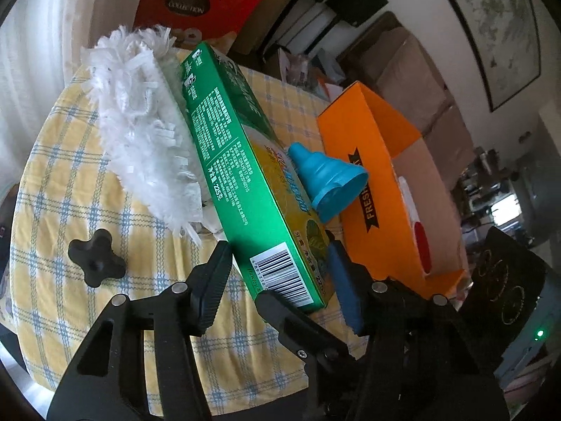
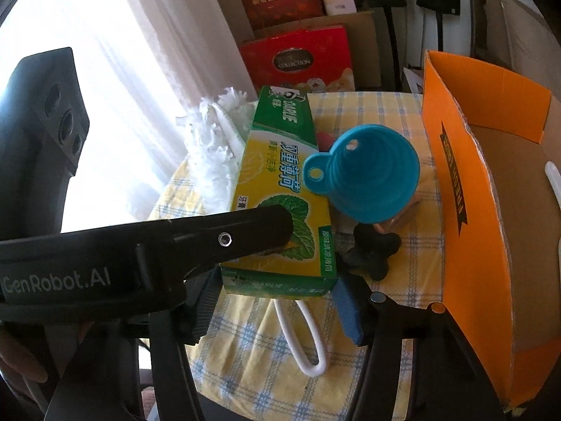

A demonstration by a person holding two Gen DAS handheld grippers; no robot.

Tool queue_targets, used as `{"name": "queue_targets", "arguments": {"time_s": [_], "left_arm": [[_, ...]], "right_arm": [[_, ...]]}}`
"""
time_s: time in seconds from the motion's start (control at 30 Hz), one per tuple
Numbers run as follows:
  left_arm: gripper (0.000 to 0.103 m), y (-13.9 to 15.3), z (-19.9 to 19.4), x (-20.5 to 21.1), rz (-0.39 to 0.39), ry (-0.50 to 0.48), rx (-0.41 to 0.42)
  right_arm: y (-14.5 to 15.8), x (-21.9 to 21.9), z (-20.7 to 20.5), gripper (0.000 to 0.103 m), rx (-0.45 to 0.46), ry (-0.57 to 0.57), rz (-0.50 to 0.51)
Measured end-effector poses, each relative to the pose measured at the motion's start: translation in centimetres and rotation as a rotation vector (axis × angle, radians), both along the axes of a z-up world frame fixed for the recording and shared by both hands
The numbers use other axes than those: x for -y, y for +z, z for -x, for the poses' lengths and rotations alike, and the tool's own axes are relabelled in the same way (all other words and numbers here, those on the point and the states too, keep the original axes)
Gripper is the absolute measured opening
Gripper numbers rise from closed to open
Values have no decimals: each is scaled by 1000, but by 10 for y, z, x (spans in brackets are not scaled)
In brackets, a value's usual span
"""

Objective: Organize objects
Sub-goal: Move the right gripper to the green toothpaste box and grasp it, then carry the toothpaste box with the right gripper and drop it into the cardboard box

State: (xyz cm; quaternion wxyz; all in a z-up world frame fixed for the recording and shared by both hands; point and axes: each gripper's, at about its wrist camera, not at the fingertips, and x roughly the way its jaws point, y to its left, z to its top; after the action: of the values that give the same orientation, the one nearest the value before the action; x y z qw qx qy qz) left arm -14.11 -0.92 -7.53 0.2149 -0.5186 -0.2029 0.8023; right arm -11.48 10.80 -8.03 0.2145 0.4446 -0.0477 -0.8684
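My left gripper (image 1: 280, 256) is shut on the near end of a green and yellow toothpaste box (image 1: 242, 161) and holds it tilted above the table. The box (image 2: 280, 189) and that gripper's finger (image 2: 245, 235) also show in the right wrist view. A blue funnel (image 1: 326, 182) lies beside the box; it also shows in the right wrist view (image 2: 371, 175). A white fluffy duster (image 1: 140, 126) lies left of the box. My right gripper (image 2: 273, 301) is open below the box, holding nothing.
An open orange cardboard box (image 1: 368, 161) stands at the right, also in the right wrist view (image 2: 466, 189). A black star knob (image 1: 96, 258) lies on the yellow checked tablecloth (image 1: 70, 193). The duster's white loop handle (image 2: 305, 340) lies near my right gripper. Red gift boxes (image 2: 298, 56) stand behind.
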Motion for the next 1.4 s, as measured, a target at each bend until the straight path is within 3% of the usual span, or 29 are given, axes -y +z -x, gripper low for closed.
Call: {"name": "queue_targets", "arguments": {"time_s": [0.4,0.8,1.0,1.4], "left_arm": [[53,47,-27,4,-27,36,-90],[53,102,-37,-51,-19,-47,-185],[53,109,-33,-96,-23,-115,-190],[54,86,-27,-173,27,-229,-129]], "right_arm": [[36,0,-19,60,-93,28,-5],[85,-39,-38,60,-176,-44,2],[93,-72,-42,60,-187,-108,-9],[73,-146,-46,60,-115,-245,10]]}}
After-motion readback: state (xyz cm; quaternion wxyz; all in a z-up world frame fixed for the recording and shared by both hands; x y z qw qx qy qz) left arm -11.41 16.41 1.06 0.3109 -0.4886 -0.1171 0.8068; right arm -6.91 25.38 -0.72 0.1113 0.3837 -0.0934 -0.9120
